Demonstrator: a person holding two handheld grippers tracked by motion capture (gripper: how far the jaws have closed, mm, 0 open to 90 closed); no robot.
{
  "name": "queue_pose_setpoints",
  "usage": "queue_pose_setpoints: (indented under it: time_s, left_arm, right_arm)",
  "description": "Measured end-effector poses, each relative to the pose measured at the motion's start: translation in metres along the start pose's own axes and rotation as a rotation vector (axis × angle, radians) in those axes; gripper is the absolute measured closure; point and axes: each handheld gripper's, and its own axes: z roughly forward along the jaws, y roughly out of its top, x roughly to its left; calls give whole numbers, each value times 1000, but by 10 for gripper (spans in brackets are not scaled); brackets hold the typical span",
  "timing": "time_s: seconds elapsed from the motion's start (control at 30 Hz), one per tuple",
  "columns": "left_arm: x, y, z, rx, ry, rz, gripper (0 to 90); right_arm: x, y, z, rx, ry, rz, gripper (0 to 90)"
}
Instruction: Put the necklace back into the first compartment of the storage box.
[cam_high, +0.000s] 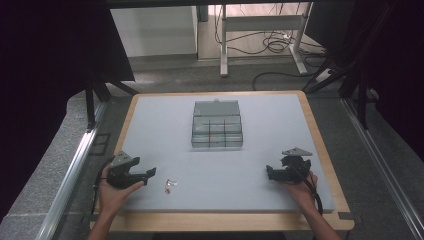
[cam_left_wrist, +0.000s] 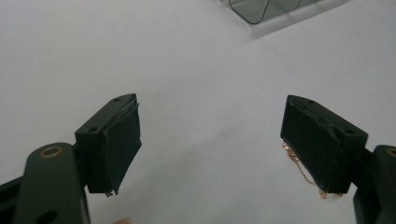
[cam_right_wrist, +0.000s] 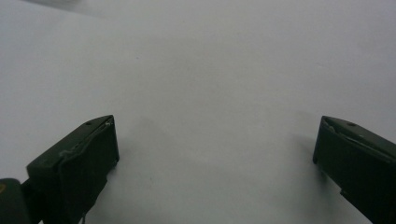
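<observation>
Your left gripper (cam_high: 150, 174) rests with jaws spread wide and empty, because the thin chain (cam_high: 170, 184) lies just ahead of its tips, beside one jaw. Your right gripper (cam_high: 270, 172) waits released, well apart.

Compartment box (cam_high: 217, 125) at centre of mat (cam_high: 165, 120), toward far edge. Small chain (cam_high: 170, 184) near front edge, left of centre, just right of left gripper (cam_high: 148, 176). Right gripper (cam_high: 270, 173) at front right, well apart from chain. Box behind and between both grippers.
</observation>
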Motion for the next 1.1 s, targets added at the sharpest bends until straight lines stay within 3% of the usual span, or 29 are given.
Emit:
queue_pose_setpoints:
  time_s: [0.33,0.63,1.1]
  left_arm:
    - [-1,-4,-2,15,8,-7,200]
    - [-4,-6,-3,25,9,25,194]
    - [-11,-1,-7,18,-15,20,199]
  right_arm:
    - [-3,-5,-6,-4,37,-30,22]
    - [-1,-5,-6,-5,26,-27,27]
    - [-1,-7,-8,-9,30,-35,42]
